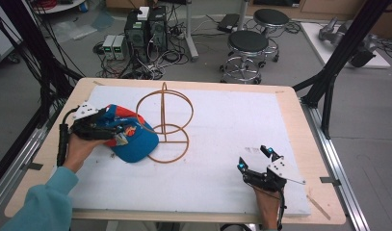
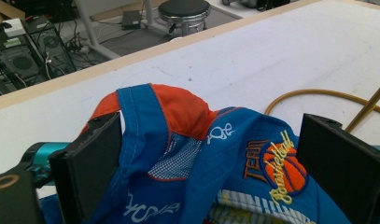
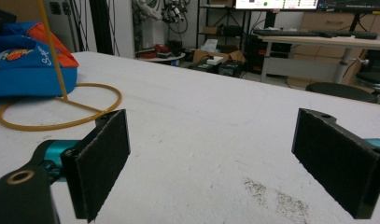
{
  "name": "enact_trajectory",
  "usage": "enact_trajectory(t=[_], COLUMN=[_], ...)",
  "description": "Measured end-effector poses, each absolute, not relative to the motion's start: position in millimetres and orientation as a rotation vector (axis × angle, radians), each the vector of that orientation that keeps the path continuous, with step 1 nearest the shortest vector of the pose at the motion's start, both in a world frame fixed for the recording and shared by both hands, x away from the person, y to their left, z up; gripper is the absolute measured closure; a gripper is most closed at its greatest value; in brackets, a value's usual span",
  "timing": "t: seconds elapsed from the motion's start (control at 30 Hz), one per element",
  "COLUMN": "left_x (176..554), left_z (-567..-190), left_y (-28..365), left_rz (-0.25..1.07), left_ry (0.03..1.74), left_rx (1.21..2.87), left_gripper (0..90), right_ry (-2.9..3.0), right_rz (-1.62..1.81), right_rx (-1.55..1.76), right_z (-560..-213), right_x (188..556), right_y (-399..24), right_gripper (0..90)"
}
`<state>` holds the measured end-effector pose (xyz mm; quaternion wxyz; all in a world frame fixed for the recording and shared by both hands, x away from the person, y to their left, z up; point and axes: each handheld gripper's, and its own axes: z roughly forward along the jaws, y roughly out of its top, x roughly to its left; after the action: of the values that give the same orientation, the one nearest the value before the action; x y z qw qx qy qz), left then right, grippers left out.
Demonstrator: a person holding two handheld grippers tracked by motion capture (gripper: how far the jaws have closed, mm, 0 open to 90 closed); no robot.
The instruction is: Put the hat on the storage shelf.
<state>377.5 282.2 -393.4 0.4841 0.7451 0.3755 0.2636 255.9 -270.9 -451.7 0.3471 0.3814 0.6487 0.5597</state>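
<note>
Right gripper (image 1: 255, 159), jaws apart, rests on the counter (image 1: 222, 120). Left gripper (image 1: 117, 136), jaws spread around the blue cap (image 2: 215, 177), which lies beside the wire stand (image 1: 163, 122).

Beside the wire stand (image 1: 163, 120), the cap (image 1: 131, 137) hides part of its base ring, the cap's lower half is cut off in the left gripper view, and whether the left gripper (image 1: 117, 134) pinches it cannot be told.
</note>
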Motion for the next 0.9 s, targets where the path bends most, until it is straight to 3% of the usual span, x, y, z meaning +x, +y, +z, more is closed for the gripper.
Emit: enact_trajectory(t=[0.53, 0.9], left_x=[358.4, 361.7], left_z=[-375.9, -398.8], left_y=[280.1, 264.2], left_rz=[0.638, 0.600], left_ry=[0.898, 0.971], left_rx=[1.829, 1.884], left_gripper=[8.1, 8.1], right_ry=[1.685, 1.678], right_rz=[1.454, 1.468], right_rx=[0.988, 0.994], right_z=[-451.8, -452.0], right_x=[255.5, 255.2], right_y=[-270.2, -271.7], right_gripper=[10.3, 10.3])
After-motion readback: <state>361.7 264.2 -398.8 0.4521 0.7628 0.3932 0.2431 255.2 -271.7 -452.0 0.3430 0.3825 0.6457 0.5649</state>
